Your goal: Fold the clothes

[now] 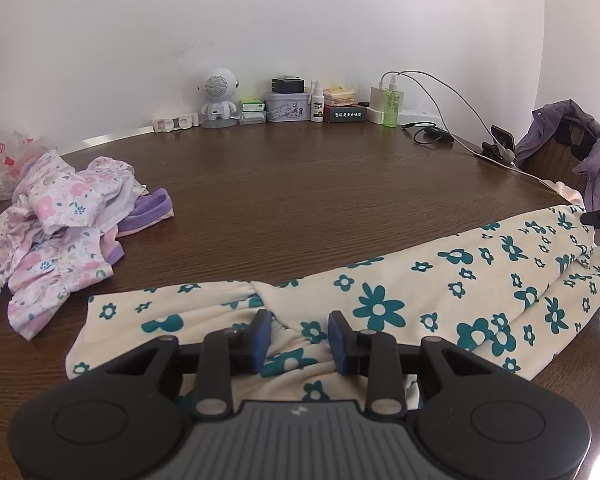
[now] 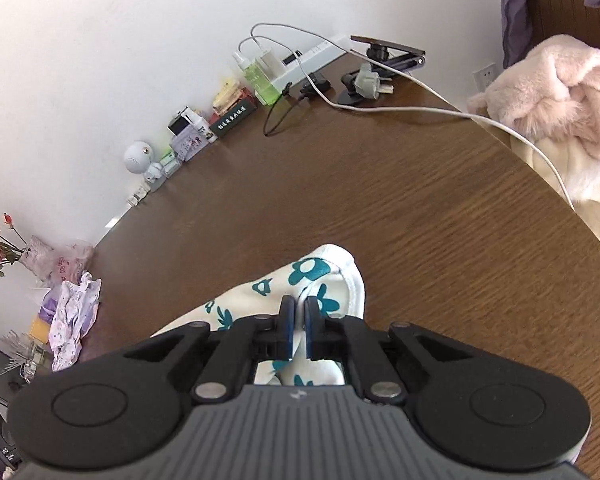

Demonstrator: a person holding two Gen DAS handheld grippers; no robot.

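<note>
A cream garment with teal flowers (image 1: 440,292) lies lengthwise along the near table (image 1: 300,184) edge, doubled over. The left gripper (image 1: 299,330) hovers above it, fingers apart, holding nothing. The right gripper (image 2: 299,320) pinches its right end. A rumpled pink floral pile (image 1: 56,224) waits far left, unfolded.

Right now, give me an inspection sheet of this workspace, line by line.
Surface: brown wooden table, middle bare.
Job's things: cream teal-flowered garment stretched along the near edge; pink floral clothes pile at left, unfolded.
Clutter: robot-shaped speaker, tin box, green bottle along the wall.
Grippers: left gripper open over the garment's gathered part; right gripper shut on the garment's end.
Cables: white charging cable trailing off the right edge.
Surroundings: white wall; purple jacket on a chair.
</note>
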